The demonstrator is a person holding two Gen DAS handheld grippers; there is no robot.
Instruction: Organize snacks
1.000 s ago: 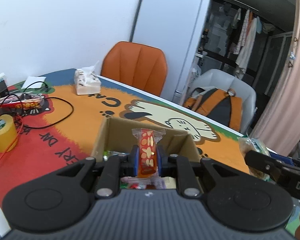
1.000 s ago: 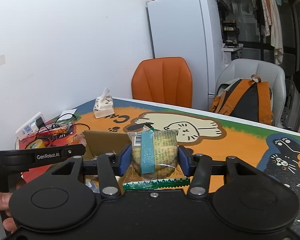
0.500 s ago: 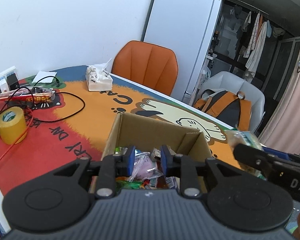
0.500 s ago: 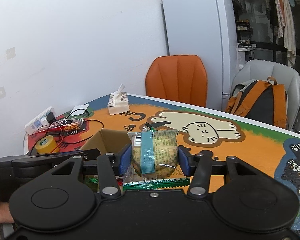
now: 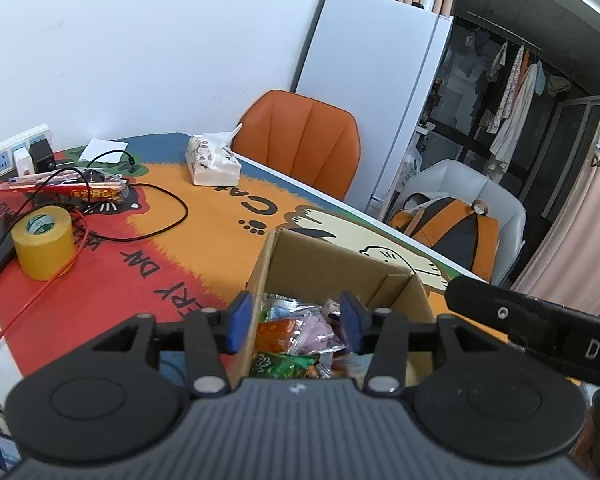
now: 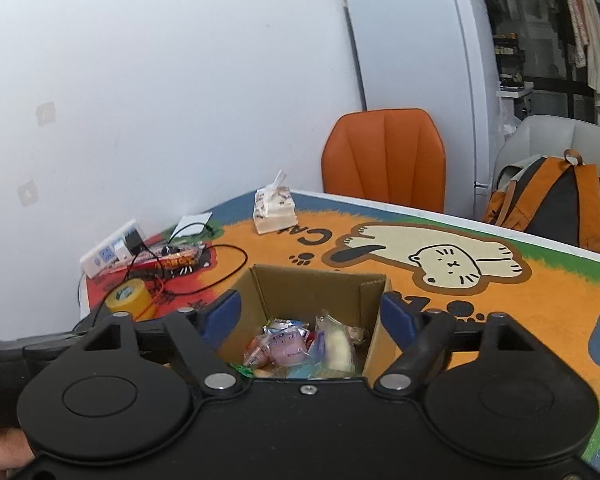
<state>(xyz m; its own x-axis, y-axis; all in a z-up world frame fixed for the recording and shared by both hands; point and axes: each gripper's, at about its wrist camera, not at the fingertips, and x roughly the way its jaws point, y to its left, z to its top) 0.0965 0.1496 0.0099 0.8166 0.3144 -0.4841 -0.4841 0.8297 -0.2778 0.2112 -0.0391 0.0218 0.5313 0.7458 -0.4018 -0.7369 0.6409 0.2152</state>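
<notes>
**A:** What is lying around you?

**B:** A worktop (image 6: 540, 320) with a bright orange cat-print cover is stretching out in front of me, with an orange chair (image 6: 384, 156) and a white fridge (image 6: 420, 80) standing behind it. I am taking the cardboard box (image 6: 316, 288) as my landmark. A tissue pack (image 6: 272, 210) is sitting beyond the box toward the wall, and a yellow tape roll (image 6: 130, 300) is standing to the left of the box beside a black cable (image 5: 160, 216).

**A:** What are your tools doing?

**B:** My left hand-held gripper (image 5: 296, 322) is hanging over the near edge of the box, jaws spread wide and carrying nothing. My right hand-held gripper (image 6: 312, 316) is hovering above the box as well, jaws fully apart and bare.

**A:** They were carrying something a moment ago?

**B:** Yes. A second ago the left one was pinching an orange nut bar and the right one a green-banded packet. The left let go first, and the right only in the last half second. Neither packet is showing between the fingers now.

**A:** So where are the snacks?

**B:** The snacks (image 6: 300, 344) are piling up inside the box, a mix of pink, orange and green wrappers. I am judging that both drops landed there, so this round looks finished and I am free to look for more.
</notes>
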